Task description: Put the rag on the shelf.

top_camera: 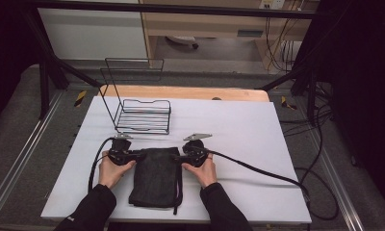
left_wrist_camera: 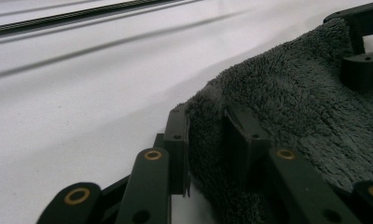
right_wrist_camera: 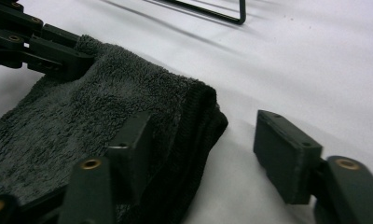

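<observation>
Dark grey terry towel (top_camera: pixel 154 175), folded, lies on the white table (top_camera: pixel 258 125) near the person's edge, long axis running away from them. Left gripper (left_wrist_camera: pixel 205 140) is clamped on its far left corner, cloth pinched between the pads. Right gripper (right_wrist_camera: pixel 205 154) is at the far right corner, jaws apart, one on the pile and one off on bare table, so not gripping. Both hands equally close. Wire rack (top_camera: pixel 143 115) stands just behind, nothing blocking
</observation>
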Demonstrator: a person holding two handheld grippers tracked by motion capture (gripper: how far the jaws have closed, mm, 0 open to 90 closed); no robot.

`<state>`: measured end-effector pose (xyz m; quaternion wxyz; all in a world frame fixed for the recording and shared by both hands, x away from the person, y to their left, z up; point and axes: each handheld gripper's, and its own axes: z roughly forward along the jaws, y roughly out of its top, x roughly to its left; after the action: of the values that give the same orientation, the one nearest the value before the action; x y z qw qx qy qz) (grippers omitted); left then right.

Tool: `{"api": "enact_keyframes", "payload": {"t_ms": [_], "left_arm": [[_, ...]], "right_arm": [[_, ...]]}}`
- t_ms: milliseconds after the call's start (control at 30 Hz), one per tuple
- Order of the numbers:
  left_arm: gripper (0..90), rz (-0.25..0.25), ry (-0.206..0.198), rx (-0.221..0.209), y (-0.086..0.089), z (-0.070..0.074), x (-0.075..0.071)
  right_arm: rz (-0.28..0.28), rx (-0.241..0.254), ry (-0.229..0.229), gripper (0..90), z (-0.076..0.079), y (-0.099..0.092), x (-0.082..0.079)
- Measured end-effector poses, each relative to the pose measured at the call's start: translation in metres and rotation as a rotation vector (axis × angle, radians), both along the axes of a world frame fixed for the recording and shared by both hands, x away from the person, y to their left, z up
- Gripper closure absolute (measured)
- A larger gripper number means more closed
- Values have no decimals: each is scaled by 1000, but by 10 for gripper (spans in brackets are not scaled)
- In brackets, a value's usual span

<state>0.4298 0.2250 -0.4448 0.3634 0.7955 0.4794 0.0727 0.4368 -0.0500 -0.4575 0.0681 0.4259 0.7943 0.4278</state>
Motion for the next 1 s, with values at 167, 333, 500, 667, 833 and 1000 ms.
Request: {"api": "enact_keyframes", "payload": {"t_ms": [167,333,500,667,833,1000], "left_arm": [[737,-5,-10,15,-2,1,-2],[773,-17,-13,18,-2,2,-2],[802,-15,-9,10,-1,3,-3],[815,-11,-9,-19,4,5,-4],[816,-18,-50,-55,7,13,-8],[816,-32,-94,-66,8,24,-14]], "right_arm": [[35,21,52,556,1,0,-2],[31,49,104,675,1,1,-1],[22,74,160,767,2,1,2],[20,86,159,791,3,0,3],[18,94,142,795,7,-1,0],[23,113,101,797,15,-2,-6]]}}
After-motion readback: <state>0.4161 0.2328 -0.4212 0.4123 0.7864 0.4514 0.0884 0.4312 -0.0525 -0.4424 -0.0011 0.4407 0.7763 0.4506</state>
